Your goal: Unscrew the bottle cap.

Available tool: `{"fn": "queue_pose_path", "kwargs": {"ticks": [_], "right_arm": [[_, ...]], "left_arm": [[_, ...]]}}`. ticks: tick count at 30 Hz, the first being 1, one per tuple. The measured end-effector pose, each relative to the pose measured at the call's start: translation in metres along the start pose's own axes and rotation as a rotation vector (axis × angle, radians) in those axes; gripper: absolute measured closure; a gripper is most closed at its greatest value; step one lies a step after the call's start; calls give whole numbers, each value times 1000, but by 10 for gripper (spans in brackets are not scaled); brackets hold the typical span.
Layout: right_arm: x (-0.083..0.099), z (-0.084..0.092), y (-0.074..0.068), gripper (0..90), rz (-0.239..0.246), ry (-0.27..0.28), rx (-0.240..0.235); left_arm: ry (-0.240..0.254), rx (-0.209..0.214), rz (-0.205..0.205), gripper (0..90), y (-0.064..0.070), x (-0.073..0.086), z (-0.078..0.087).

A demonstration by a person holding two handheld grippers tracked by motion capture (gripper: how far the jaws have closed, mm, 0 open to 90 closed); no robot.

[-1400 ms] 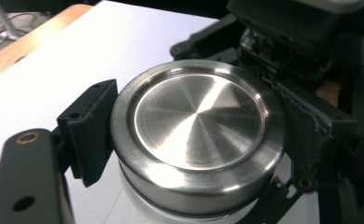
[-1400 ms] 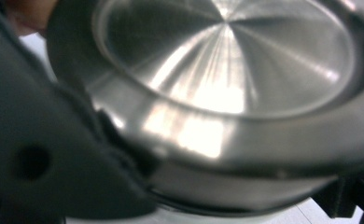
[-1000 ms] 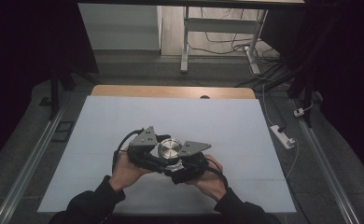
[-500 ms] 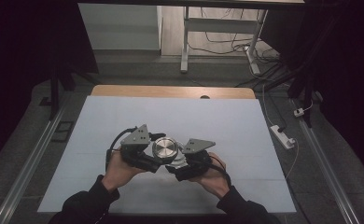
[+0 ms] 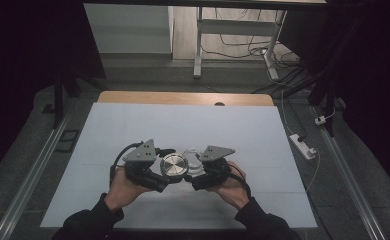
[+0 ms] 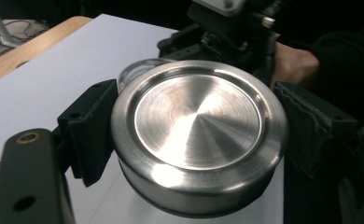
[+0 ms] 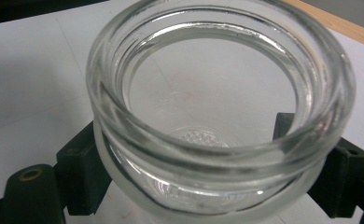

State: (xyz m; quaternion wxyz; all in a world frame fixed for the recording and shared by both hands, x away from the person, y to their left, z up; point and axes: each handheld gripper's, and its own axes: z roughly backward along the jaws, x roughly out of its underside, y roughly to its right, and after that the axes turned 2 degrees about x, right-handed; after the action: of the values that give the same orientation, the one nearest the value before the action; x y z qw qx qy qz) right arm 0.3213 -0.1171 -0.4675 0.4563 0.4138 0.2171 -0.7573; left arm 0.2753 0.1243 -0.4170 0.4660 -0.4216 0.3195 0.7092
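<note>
A round brushed-steel lid [image 5: 174, 165] sits between the jaws of my left gripper [image 5: 167, 171], which is shut on its rim; in the left gripper view the lid [image 6: 199, 126] faces up with a black pad [image 6: 89, 130] pressed on each side. Just to its right, an open clear glass jar [image 5: 195, 163] is clamped by my right gripper [image 5: 199, 172]. The right gripper view looks into the empty jar [image 7: 208, 158], with pads [image 7: 80, 170] against its wall below the threaded neck. Lid and jar are side by side, slightly apart, low over the white table sheet [image 5: 183, 125].
A person's hands and dark sleeves come in from the near edge. A white power strip [image 5: 303, 145] with its cable lies just off the table's right edge. A wooden strip [image 5: 183, 98] borders the far side. Metal rails run along both sides.
The lid, first centred between the two grippers over the jar, has shifted left with my left gripper. The glass jar now shows uncovered beside it.
</note>
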Motion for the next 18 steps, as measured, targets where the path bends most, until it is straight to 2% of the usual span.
{"fn": "queue_pose_path", "kwargs": {"ticks": [10,18], "right_arm": [[2,-1,4,152,-3,-1,14],[1,-1,5,152,-9,-2,14]], "left_arm": [[1,42,17,196,7,9,4],[-8,56,19,196,13,14,3]]}}
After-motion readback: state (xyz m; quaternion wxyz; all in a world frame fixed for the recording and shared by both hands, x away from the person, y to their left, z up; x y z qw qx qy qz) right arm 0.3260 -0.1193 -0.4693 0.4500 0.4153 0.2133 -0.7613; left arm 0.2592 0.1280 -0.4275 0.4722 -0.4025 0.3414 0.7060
